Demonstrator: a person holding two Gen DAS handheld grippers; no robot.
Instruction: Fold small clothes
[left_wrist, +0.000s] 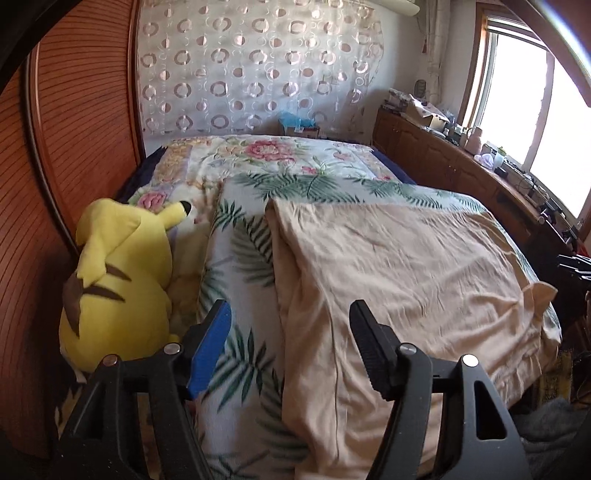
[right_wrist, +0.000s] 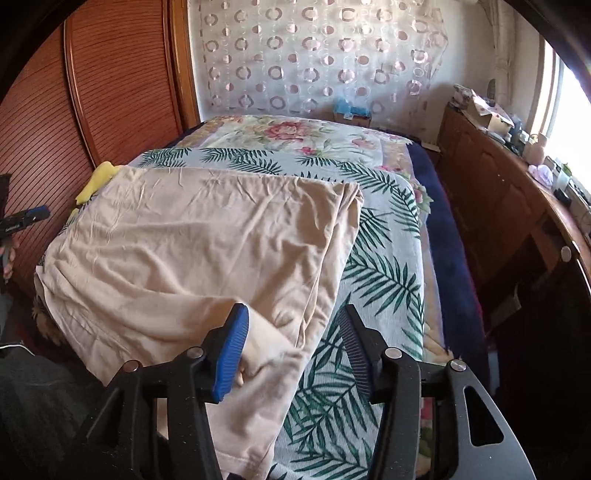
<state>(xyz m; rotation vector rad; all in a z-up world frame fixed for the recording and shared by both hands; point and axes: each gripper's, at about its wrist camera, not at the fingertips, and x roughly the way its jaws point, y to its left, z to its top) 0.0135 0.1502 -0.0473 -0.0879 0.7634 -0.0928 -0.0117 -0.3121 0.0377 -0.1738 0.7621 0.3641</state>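
Observation:
A beige garment (left_wrist: 399, 273) lies spread flat on the palm-leaf blanket (left_wrist: 243, 258) of the bed; it also shows in the right wrist view (right_wrist: 192, 243). My left gripper (left_wrist: 291, 332) is open and empty, hovering over the garment's near left edge. My right gripper (right_wrist: 295, 332) is open and empty, over the garment's near right corner, where a fold of the cloth (right_wrist: 266, 347) bunches beside its left finger. The left gripper (right_wrist: 22, 221) shows at the far left of the right wrist view.
A yellow plush toy (left_wrist: 118, 280) lies on the bed's left side against a wooden slatted wardrobe (left_wrist: 74, 129). A wooden cabinet (right_wrist: 498, 192) with clutter runs along the right under the window. A floral quilt (left_wrist: 266, 155) covers the far bed.

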